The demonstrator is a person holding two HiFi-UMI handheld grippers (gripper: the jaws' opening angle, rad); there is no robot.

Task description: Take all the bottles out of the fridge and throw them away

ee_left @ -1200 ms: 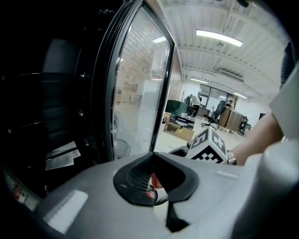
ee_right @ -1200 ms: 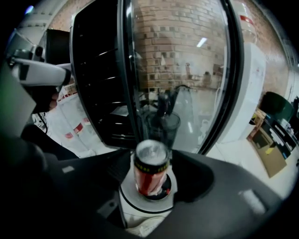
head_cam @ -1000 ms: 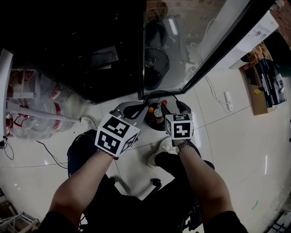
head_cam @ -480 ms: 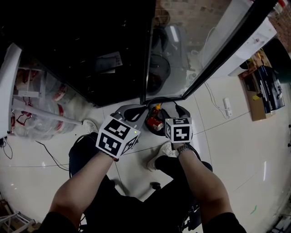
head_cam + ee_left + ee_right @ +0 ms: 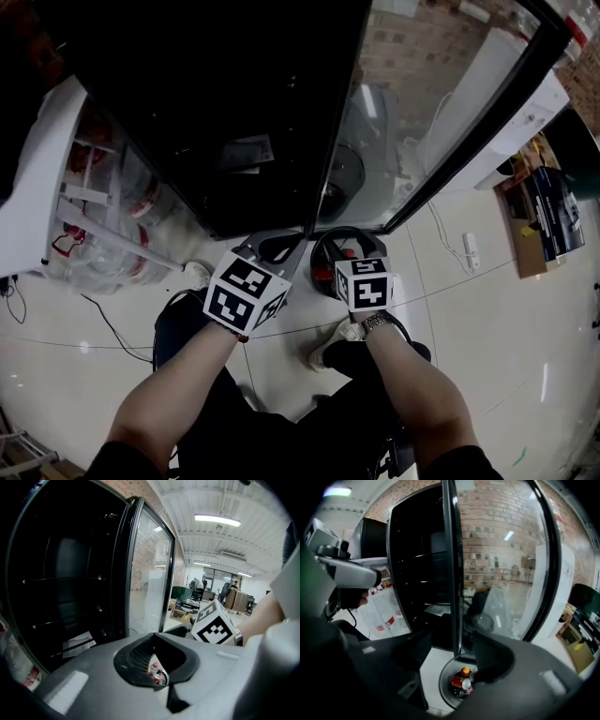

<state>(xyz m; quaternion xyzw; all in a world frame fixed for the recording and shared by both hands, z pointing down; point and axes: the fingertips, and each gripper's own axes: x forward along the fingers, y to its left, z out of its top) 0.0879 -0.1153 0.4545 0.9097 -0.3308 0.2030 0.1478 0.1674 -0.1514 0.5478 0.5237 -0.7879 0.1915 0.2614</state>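
Head view shows the dark open fridge [image 5: 234,94] filling the upper left, with its glass door [image 5: 422,122] swung out to the upper right. Below centre, a round bin [image 5: 317,267] on the floor, half hidden behind the right claw [image 5: 450,660], holds the bottles [image 5: 461,681]. That claw stands wide and empty. The left claw [image 5: 161,684] is narrow and grips nothing.

Glossy pale tiled floor [image 5: 487,309]; brick wall [image 5: 497,527]; ceiling strip light [image 5: 218,520]; office desks beyond
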